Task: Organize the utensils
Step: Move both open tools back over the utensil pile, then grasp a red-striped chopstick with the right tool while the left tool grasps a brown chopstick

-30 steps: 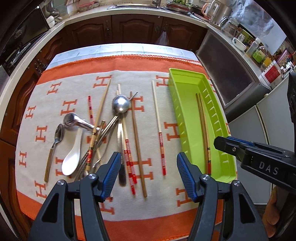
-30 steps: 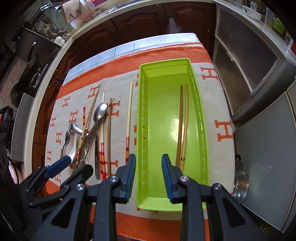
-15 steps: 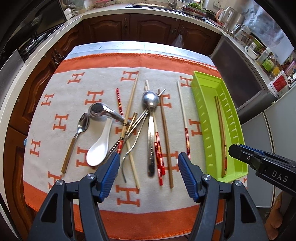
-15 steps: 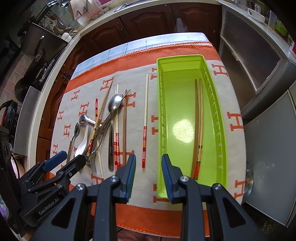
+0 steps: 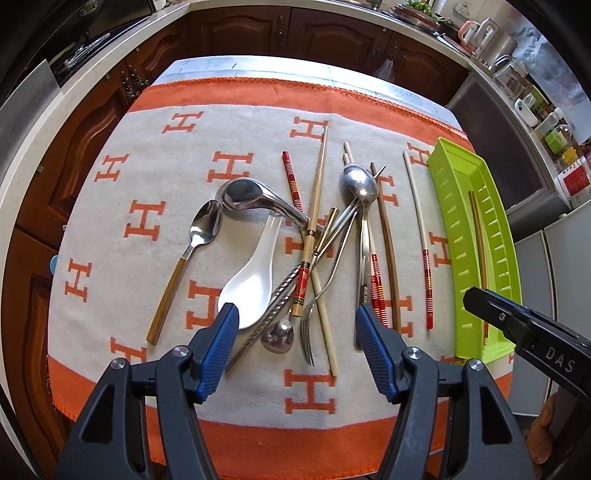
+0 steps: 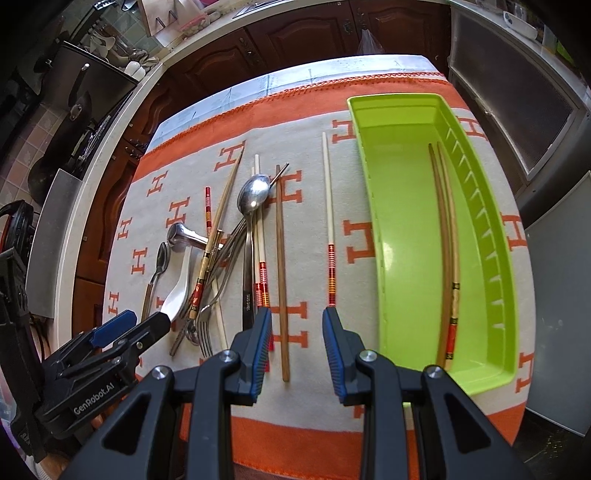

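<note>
A tangled pile of utensils lies on the orange-and-grey cloth [image 5: 155, 155]: a white ceramic spoon [image 5: 255, 280], a wood-handled spoon [image 5: 205, 227], a steel ladle [image 5: 243, 194], a fork [image 5: 325, 295], a long steel spoon [image 5: 360, 184] and several chopsticks. A cream chopstick with red bands [image 6: 330, 221] lies apart beside the green tray [image 6: 406, 206], which holds two wooden chopsticks [image 6: 448, 251]. My left gripper [image 5: 295, 332] is open above the pile's near end. My right gripper [image 6: 297, 332] is open, empty, above the cloth between a brown chopstick [image 6: 281, 266] and the banded one.
The table's near edge is just below both grippers. Dark wood cabinets [image 5: 288, 29] and a counter run along the far side. A stove [image 6: 77, 110] stands to the left, steel appliances [image 6: 517, 103] to the right.
Both grippers have moved left: the left one from the tray side to over the utensil pile, the right one from over the tray to over the cloth beside it. Both stayed open.
</note>
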